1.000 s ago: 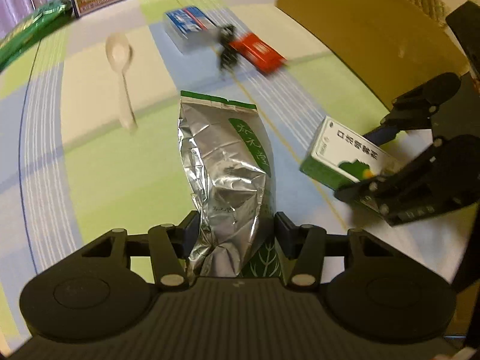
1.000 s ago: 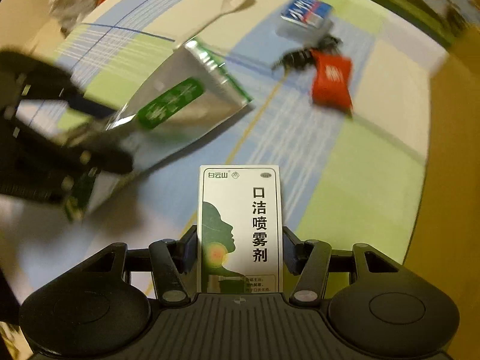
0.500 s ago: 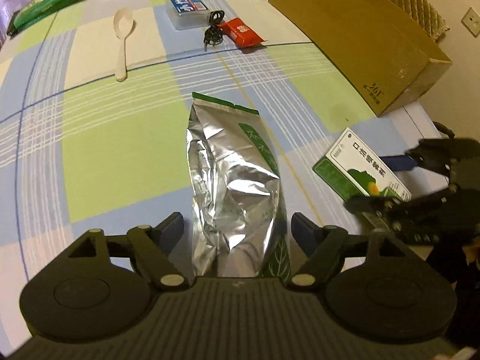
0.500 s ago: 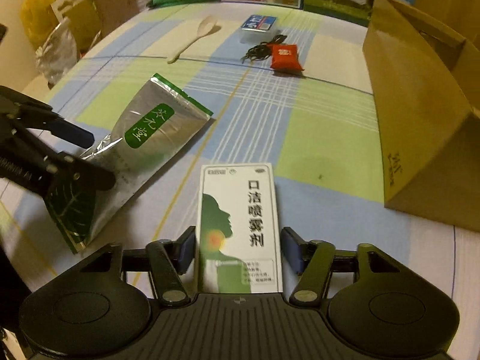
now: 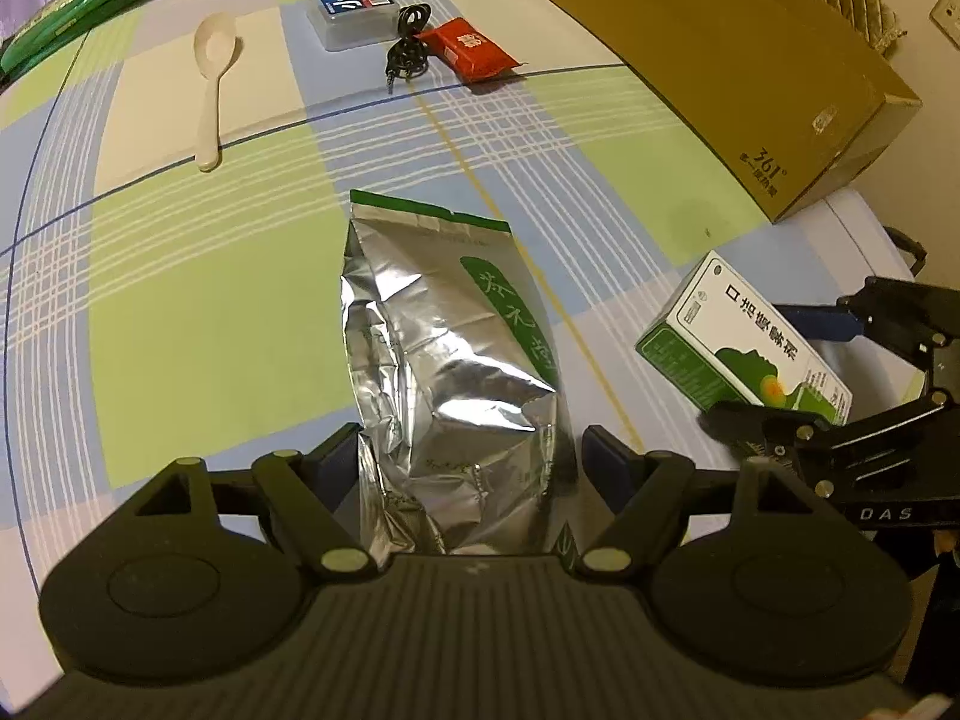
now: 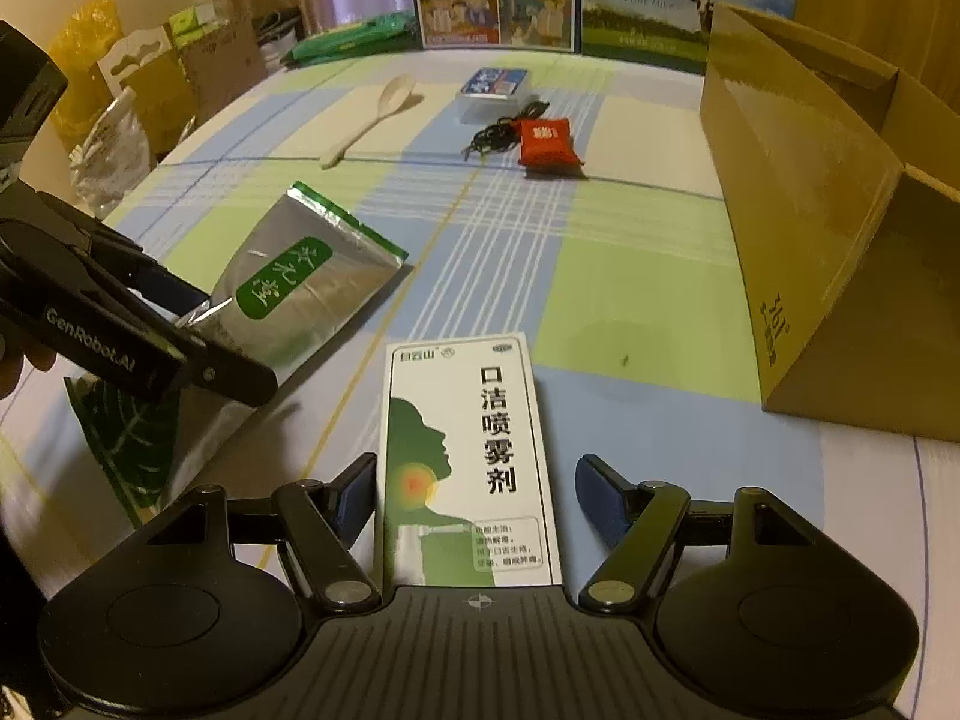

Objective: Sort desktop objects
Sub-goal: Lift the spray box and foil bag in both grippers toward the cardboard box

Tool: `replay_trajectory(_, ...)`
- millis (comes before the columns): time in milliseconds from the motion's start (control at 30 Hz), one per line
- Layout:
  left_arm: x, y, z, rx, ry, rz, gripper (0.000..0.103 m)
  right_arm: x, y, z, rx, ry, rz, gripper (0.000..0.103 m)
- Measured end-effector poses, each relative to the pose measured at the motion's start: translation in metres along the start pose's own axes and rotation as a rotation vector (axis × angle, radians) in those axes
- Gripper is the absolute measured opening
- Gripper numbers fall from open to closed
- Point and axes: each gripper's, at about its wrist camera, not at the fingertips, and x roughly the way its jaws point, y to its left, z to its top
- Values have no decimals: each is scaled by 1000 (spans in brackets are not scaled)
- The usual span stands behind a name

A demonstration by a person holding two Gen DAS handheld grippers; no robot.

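A silver foil pouch (image 5: 444, 348) with a green label lies flat on the checked tablecloth, its near end between the fingers of my left gripper (image 5: 471, 462), which is open with small gaps at both sides. A white and green spray box (image 6: 468, 450) lies flat between the spread fingers of my open right gripper (image 6: 477, 492). In the left wrist view the spray box (image 5: 744, 336) and right gripper (image 5: 774, 369) are at the right. In the right wrist view the pouch (image 6: 300, 282) and left gripper (image 6: 210, 336) are at the left.
A white spoon (image 5: 213, 78), a blue tissue pack (image 5: 348, 6), a black cable (image 5: 408, 51) and a red packet (image 5: 471, 48) lie at the far side. A large cardboard box (image 6: 810, 210) stands along the right. Bags (image 6: 120, 120) crowd the left edge.
Both grippers came down to the table and opened. The pouch and the spray box, held in the air a second ago, now rest on the cloth.
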Motion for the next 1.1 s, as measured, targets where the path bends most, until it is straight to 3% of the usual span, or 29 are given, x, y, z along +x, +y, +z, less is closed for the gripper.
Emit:
replay_trajectory(167,1,-8,-2,47,-2,46,71,2,3,-1,-16,-4,-3,67)
replay_trajectory(333,0,-8,-4,35,-13,44,66,2,7,-6,-42,-3,-14,61)
replay_trajectory(467,-1,-8,-3,31,-22,34,54,1,9,-8,-49,-16,-20,53)
replay_trajectory(600,-5,-9,-4,19,-31,31,46,0,9,-9,-32,-22,-22,53)
replay_trajectory(1100,-30,-23,-17,-72,-78,-20,44,-20,1,-10,32,-50,-30,53)
